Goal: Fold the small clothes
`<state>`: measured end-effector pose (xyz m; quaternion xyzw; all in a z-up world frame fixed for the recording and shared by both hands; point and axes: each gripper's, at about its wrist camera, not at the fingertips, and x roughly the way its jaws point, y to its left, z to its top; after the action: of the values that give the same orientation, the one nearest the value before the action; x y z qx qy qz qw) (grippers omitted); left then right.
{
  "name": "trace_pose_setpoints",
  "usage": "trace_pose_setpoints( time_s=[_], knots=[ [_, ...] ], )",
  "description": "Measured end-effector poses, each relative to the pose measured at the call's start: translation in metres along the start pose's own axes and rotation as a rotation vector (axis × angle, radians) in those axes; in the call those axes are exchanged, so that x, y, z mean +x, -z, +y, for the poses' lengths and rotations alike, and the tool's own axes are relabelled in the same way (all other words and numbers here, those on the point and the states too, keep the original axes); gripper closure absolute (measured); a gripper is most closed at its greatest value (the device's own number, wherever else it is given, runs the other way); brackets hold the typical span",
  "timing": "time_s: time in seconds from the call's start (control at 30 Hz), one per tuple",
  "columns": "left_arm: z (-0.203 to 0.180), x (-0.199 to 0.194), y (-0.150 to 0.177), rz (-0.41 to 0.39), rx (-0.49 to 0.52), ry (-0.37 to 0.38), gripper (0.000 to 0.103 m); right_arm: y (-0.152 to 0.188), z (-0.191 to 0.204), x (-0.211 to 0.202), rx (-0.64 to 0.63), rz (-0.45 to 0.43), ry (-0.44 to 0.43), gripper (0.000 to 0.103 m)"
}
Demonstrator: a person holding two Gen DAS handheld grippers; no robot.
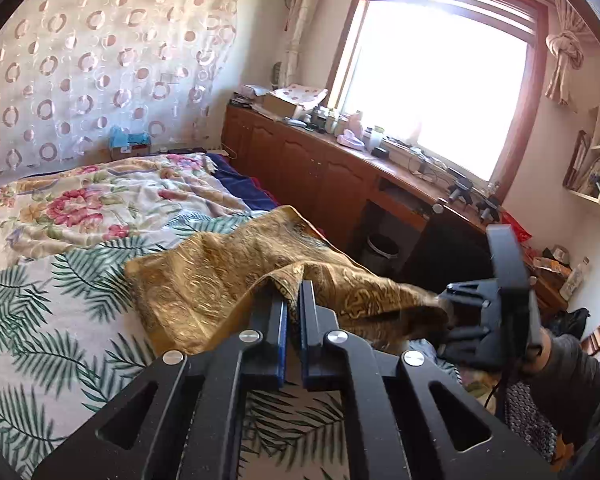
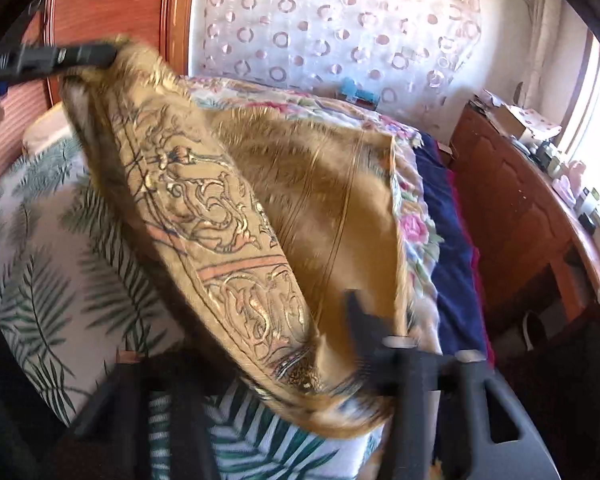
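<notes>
A gold patterned cloth (image 1: 228, 280) lies partly on the bed and is lifted along its near edge. My left gripper (image 1: 294, 286) is shut on one corner of it, the fabric pinched between the two black fingers. My right gripper (image 1: 440, 304) holds the other corner at the right. In the right wrist view the cloth (image 2: 260, 216) hangs stretched between the left gripper (image 2: 108, 54) at upper left and my right gripper (image 2: 340, 364), whose fingers are mostly hidden by fabric and blurred.
The bed has a palm-leaf sheet (image 1: 40, 320) and a floral blanket (image 1: 100, 200) behind. A wooden cabinet (image 1: 308, 168) with clutter runs under the window (image 1: 440, 80) on the right. A wooden headboard (image 2: 116, 8) stands at the left.
</notes>
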<state>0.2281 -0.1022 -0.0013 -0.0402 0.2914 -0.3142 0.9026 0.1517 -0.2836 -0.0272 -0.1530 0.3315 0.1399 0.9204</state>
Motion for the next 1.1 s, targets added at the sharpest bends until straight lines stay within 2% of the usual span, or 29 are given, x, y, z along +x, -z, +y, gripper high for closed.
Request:
trace_pose_setpoints(
  time_s=[0.1, 0.27, 0.43, 0.5, 0.57, 0.67, 0.73, 0.83, 0.9, 0.93, 1.0, 1.1],
  knots=[
    [0.011, 0.001, -0.005, -0.022, -0.003, -0.049, 0.097, -0.033, -0.003, 0.005, -0.052, -0.051, 0.027, 0.094],
    [0.042, 0.01, -0.014, -0.037, -0.035, -0.122, 0.097, -0.101, -0.005, 0.034, -0.094, -0.127, 0.044, 0.095],
    [0.079, 0.031, -0.015, -0.001, -0.089, -0.163, 0.097, -0.145, 0.001, 0.087, -0.127, -0.119, 0.031, 0.095],
    [0.086, 0.039, -0.015, 0.022, -0.088, -0.177, 0.091, -0.153, 0.004, 0.109, -0.131, -0.097, 0.018, 0.095],
    [0.092, 0.042, -0.015, 0.016, -0.083, -0.194, 0.066, -0.163, 0.003, 0.13, -0.128, -0.075, 0.016, 0.095],
    [0.095, 0.039, -0.013, -0.004, -0.079, -0.194, 0.039, -0.171, -0.009, 0.147, -0.099, -0.055, 0.002, 0.095],
    [0.099, 0.042, -0.011, 0.001, -0.075, -0.186, 0.032, -0.174, -0.015, 0.151, -0.063, -0.042, -0.017, 0.095],
    [0.099, 0.052, -0.006, 0.04, -0.055, -0.211, 0.032, -0.181, -0.028, 0.149, -0.002, -0.054, -0.052, 0.086],
    [0.101, 0.061, -0.002, 0.072, -0.055, -0.216, 0.032, -0.186, -0.038, 0.148, 0.029, -0.072, -0.065, 0.073],
    [0.102, 0.068, 0.002, 0.095, -0.053, -0.217, 0.032, -0.188, -0.043, 0.146, 0.044, -0.081, -0.074, 0.07],
    [0.102, 0.075, 0.005, 0.124, -0.044, -0.23, 0.032, -0.182, -0.057, 0.139, 0.08, -0.099, -0.076, 0.055],
    [0.102, 0.081, 0.008, 0.146, -0.043, -0.231, 0.032, -0.182, -0.075, 0.136, 0.13, -0.111, -0.029, 0.053]
  ],
)
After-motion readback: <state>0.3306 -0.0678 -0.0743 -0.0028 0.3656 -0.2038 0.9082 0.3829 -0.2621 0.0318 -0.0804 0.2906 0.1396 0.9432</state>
